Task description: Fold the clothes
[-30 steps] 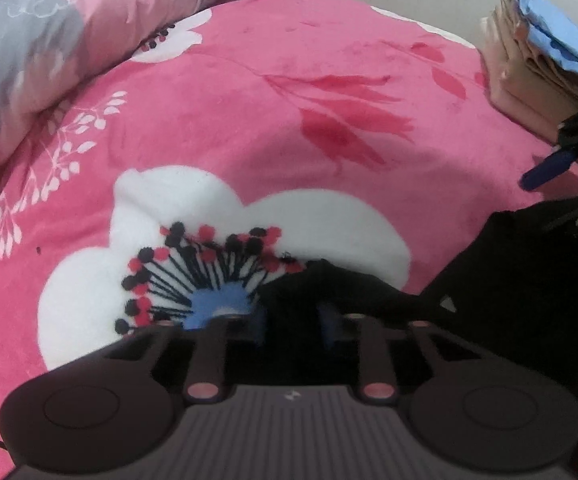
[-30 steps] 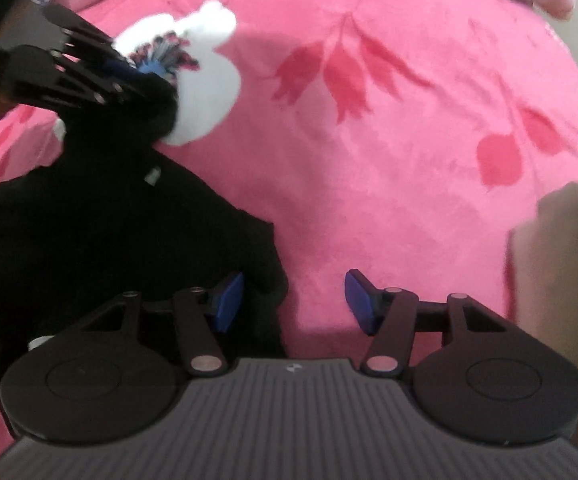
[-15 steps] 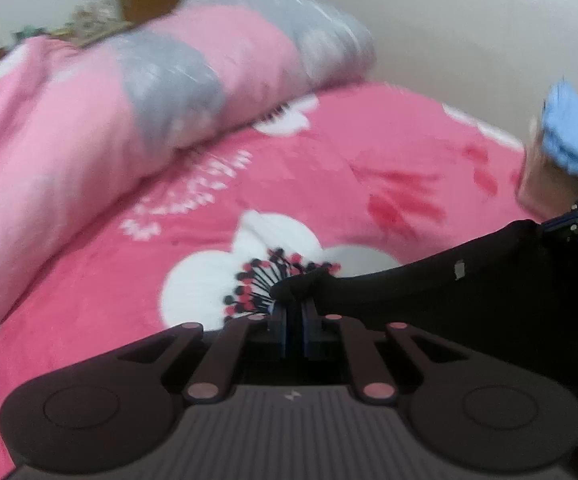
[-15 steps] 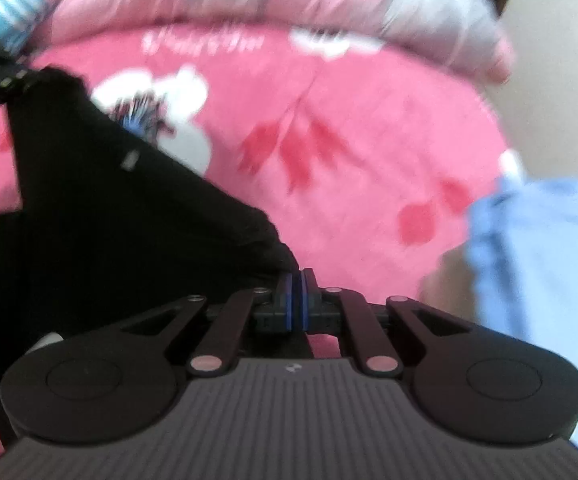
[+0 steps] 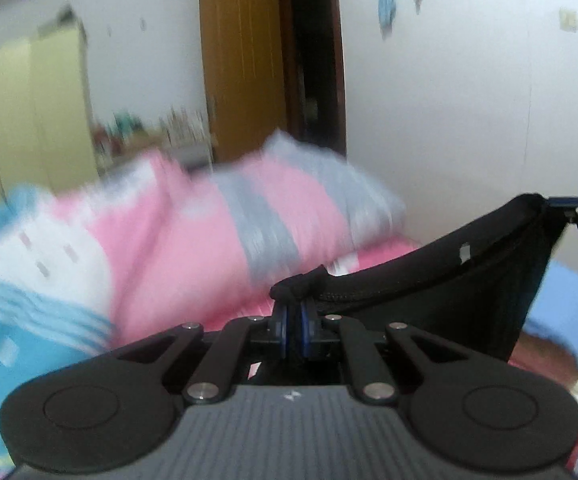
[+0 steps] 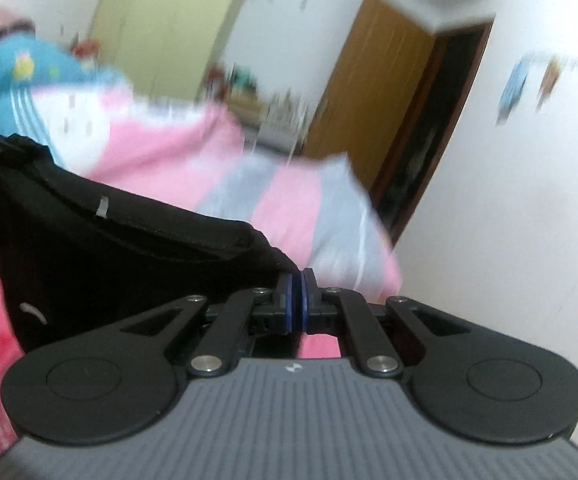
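matt black cloth garment [image 5: 449,280]

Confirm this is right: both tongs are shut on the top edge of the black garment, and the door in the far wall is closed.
Not quite. The door stands open beside a dark doorway, clear in the right wrist view. The rest holds: left tongs and right tongs are shut on the black garment.

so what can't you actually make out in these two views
- Black garment: its lower part is hidden behind the left gripper body in the left wrist view and cut by the left edge in the right wrist view, so its type is unclear.
- Rolled duvet and shelf clutter: smeared by motion blur in both views.
- Wall pictures: too blurred to read.
- Right gripper: the fabric pinched between its pads is hidden by them.
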### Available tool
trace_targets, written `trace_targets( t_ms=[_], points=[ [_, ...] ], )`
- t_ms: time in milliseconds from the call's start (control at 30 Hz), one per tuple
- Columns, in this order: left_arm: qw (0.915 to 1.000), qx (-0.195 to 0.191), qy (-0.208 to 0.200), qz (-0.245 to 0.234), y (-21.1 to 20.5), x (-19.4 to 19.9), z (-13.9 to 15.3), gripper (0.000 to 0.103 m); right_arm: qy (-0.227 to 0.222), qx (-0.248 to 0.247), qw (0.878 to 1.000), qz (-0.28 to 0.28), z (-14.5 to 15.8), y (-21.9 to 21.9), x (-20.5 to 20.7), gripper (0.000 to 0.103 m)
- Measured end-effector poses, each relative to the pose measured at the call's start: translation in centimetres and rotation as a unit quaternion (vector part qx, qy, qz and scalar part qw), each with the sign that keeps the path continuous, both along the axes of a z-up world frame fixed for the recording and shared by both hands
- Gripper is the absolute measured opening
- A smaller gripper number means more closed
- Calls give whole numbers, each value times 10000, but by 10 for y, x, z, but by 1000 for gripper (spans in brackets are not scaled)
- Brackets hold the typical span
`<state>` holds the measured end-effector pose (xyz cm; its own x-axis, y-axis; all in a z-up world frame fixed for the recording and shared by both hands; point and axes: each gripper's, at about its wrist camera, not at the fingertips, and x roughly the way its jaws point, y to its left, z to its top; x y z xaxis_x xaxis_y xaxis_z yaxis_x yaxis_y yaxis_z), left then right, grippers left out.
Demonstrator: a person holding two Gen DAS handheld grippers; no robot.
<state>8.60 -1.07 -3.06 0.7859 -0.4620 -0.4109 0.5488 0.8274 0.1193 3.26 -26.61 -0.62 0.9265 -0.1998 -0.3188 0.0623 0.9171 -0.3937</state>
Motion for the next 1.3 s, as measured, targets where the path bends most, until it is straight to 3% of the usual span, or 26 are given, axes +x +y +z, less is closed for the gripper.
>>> trace_targets(
  t_ms=[133,267,400,567,733,933,1133,1300],
  points=[
    [9974,-231,-682,105,34,-45,79,7,-788,-144,9966,204,78,25,-30,2],
    [9903,-352,-1334,192,60,-89,140,7,-1391,-324,9890,378,131,40,-54,2],
    [9834,-478,-1742,201,72,-124,176,7,-1861,-622,9794,474,163,46,-77,2],
    [9786,-579,-1970,145,74,-157,196,7,-2007,-707,9759,489,178,41,-92,3],
    [9840,-548,-1685,183,68,-160,190,7,-1711,-631,9821,474,175,34,-84,3],
    [9954,-274,-796,455,42,-107,149,7,-862,-410,9932,665,133,7,-10,3],
    [9942,65,246,1040,0,-14,88,7,86,-22,9940,1093,68,-38,104,2],
    [9867,190,697,1457,-11,66,17,7,566,167,9880,1425,-19,-53,196,2]
  ],
)
